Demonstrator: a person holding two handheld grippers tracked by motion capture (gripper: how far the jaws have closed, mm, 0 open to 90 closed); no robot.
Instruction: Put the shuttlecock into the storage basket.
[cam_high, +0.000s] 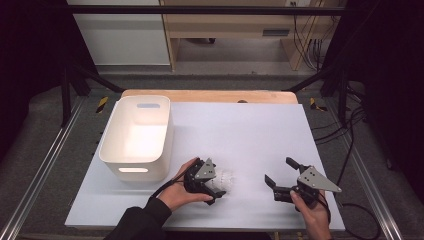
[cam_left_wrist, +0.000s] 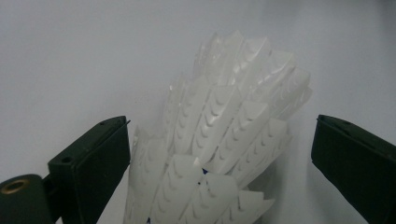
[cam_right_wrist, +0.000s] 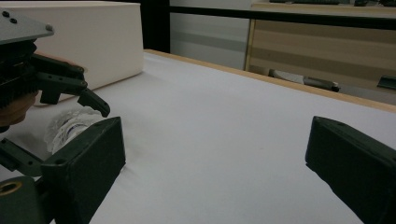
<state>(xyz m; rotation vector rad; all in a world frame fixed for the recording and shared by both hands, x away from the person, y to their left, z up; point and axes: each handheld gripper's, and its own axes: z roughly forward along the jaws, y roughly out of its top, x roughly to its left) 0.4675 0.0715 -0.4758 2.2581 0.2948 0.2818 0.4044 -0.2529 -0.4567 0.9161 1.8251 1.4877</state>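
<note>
Two claws over the table (cam_high: 250, 125), one job in hand: grabbing the white scaly plastic piece (cam_high: 223, 180).

High view: left claw (cam_high: 209, 186) sits right at the piece, near the front edge, just right of the white bin (cam_high: 137, 137). Right claw (cam_high: 280, 175) is well apart to the right, jaws spread, holding nothing, pointed left toward the piece. Piece lies on the table, outside the bin.

Left gripper view: piece (cam_left_wrist: 224, 149) sits between the jaws, its near end down between them, the far end sticking up and away. Left claw (cam_left_wrist: 219, 158) is wide open; left jaw looks just beside or barely touching the scales, right jaw clearly apart with a gap showing. Not gripped yet.

Right gripper view: right claw (cam_right_wrist: 215, 163) is wide open and empty, bare table between the jaws. Farther off at left is the left claw (cam_right_wrist: 70, 109) with the piece (cam_right_wrist: 70, 126) under it, bin (cam_right_wrist: 93, 42) wall behind.

Judgement: step is pre-grasp, left side. Next move calls for closing the left jaws squarely on the piece, gently since it looks thin and springy; centre it first, as it sits closer to the left jaw. Then probably lift toward the bin.
</note>
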